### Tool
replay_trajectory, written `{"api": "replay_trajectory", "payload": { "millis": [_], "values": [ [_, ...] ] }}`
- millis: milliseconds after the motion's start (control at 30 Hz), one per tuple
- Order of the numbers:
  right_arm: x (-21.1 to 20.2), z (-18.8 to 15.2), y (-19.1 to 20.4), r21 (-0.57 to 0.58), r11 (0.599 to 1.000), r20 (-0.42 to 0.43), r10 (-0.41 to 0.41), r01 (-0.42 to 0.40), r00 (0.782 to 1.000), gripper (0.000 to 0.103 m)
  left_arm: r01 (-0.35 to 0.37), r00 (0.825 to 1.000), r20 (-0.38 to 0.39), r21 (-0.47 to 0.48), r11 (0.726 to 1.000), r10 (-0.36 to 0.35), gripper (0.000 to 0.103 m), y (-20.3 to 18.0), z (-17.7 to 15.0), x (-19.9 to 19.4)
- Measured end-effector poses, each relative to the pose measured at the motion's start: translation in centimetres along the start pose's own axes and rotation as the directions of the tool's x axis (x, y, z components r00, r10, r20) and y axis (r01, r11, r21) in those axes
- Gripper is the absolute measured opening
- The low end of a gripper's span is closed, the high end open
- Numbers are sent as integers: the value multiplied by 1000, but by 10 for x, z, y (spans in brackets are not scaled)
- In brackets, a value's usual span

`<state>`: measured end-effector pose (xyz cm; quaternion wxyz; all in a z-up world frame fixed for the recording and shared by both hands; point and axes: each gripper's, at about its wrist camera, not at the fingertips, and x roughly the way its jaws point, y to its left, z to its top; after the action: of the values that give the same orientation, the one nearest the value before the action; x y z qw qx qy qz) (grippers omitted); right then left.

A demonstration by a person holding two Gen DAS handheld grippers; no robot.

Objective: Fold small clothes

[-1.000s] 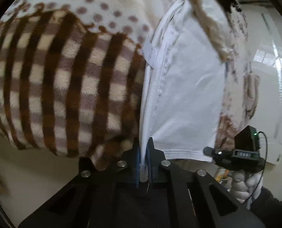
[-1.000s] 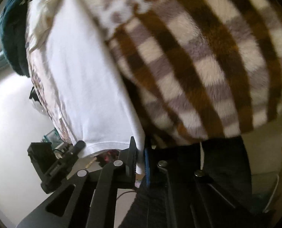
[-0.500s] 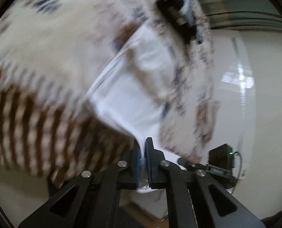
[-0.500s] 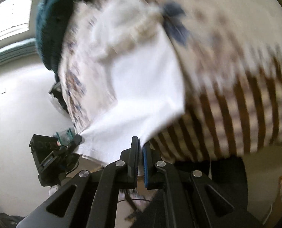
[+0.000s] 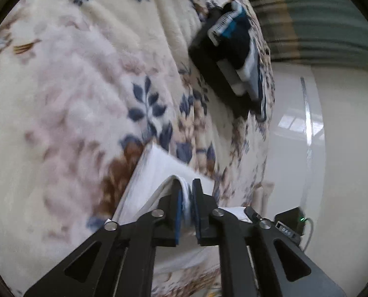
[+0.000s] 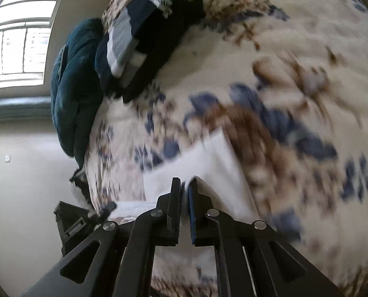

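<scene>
Jaws of left gripper (image 5: 188, 193) and right gripper (image 6: 184, 188) are opening around white garment (image 5: 154, 173) edge. Thin, limp, light cloth: regrip at corners.

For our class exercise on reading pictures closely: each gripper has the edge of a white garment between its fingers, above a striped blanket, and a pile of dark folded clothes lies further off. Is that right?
Not quite. The blanket is floral, with blue leaves and brown flowers, not striped; both wrist views show it. The left gripper and right gripper, jaws opening, do have the white garment between their fingers, and the dark folded clothes lie further off.
</scene>
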<state>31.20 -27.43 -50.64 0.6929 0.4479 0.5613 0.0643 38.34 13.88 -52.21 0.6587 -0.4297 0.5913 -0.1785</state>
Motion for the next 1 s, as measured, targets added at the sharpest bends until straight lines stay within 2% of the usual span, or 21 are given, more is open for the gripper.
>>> {"api": "replay_trajectory", "payload": {
  "millis": [33,67,100,167,233,267,333,433,467,500,533,567,633,767,867,900,933,967,1000],
  "values": [
    [0,8,-3,1,1000,11,3,-3,1000,30,-7,1000,8,-5,1000,7,31,3,7,0],
    [-2,12,-3,2,1000,32,5,-5,999,41,-12,1000,16,3,1000,12,45,4,7,-5],
    [-6,13,-3,-5,1000,53,-3,3,999,53,-30,999,20,14,999,30,52,4,8,-7],
    [-7,13,-6,-29,998,69,-52,55,996,53,-73,997,19,46,996,72,53,5,9,-7],
    [4,10,-13,-40,992,30,-119,120,992,53,-140,990,-1,97,985,141,53,7,8,0],
    [11,9,-17,-43,988,11,-148,148,989,53,-152,988,-13,114,982,155,53,7,10,5],
    [29,11,-21,-57,982,-24,-181,180,983,53,-199,976,-56,175,964,211,53,6,13,25],
    [60,18,-22,-82,976,-74,-208,201,975,53,-232,960,-102,238,943,262,53,3,18,54],
    [67,20,-22,-84,975,-86,-212,205,974,53,-241,956,-103,262,935,276,50,1,20,63],
    [74,21,-21,-83,976,-92,-209,202,974,38,-256,954,-75,294,921,289,45,-5,22,68],
    [77,22,-19,-82,976,-78,-206,200,975,7,-254,957,-56,318,913,286,13,-10,22,69],
    [76,21,-17,-85,973,-62,-221,215,973,4,-259,955,-52,329,908,292,4,-14,22,70],
    [70,23,-8,-95,970,-4,-223,222,975,3,-254,961,-19,333,908,276,4,-21,25,66],
    [68,32,4,-113,957,38,-266,269,963,3,-260,961,-11,298,919,275,4,-11,41,69],
    [83,40,2,-113,943,-15,-316,312,949,5,-237,962,-79,238,942,262,6,3,52,75],
    [81,41,-1,-98,942,-33,-325,320,945,10,-224,964,-93,225,948,250,8,6,53,72],
    [76,39,-2,-93,941,-31,-329,325,944,19,-220,965,-90,227,949,246,13,8,53,66],
    [70,36,-4,-92,942,-27,-327,323,945,26,-220,966,-86,230,948,245,22,7,51,60],
    [60,30,-7,-90,947,-25,-313,309,950,42,-207,969,-89,227,951,232,28,8,49,55]
  ]
}}
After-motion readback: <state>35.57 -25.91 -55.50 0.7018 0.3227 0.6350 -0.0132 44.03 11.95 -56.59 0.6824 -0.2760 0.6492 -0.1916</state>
